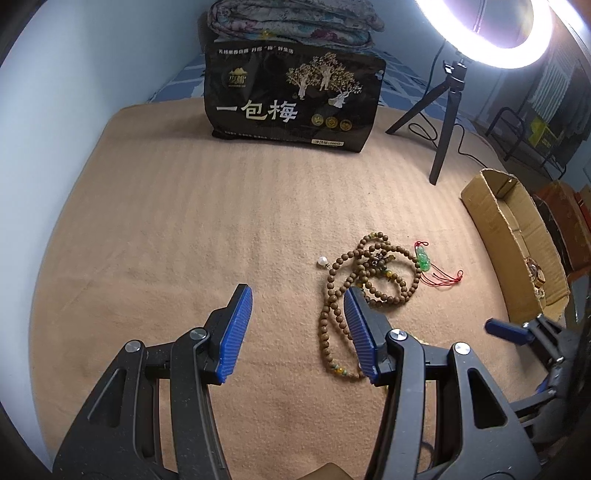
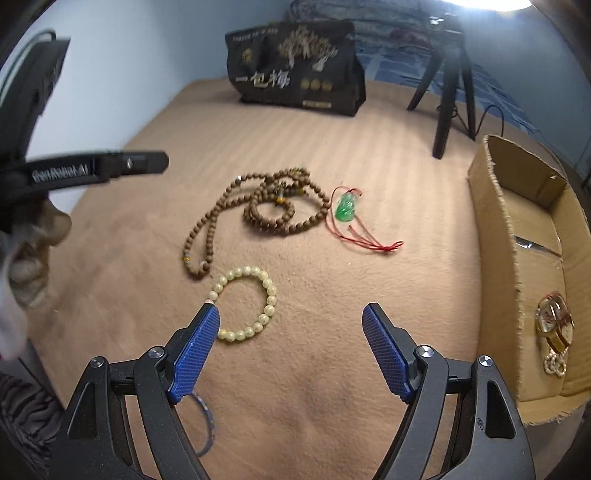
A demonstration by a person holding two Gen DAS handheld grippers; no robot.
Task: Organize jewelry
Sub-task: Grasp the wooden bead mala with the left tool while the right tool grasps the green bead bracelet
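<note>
A long brown bead necklace lies coiled on the tan blanket. A green pendant on a red cord lies to its right. A small pearl piece lies to its left. A pale yellow bead bracelet lies just ahead of my right gripper's left finger. A gold watch and a pearl piece lie in the cardboard box. My left gripper is open and empty, left of the necklace. My right gripper is open and empty.
A black snack bag stands at the back with folded quilts behind it. A ring light on a black tripod stands at the back right. A thin blue ring lies under my right gripper. A wall runs along the left.
</note>
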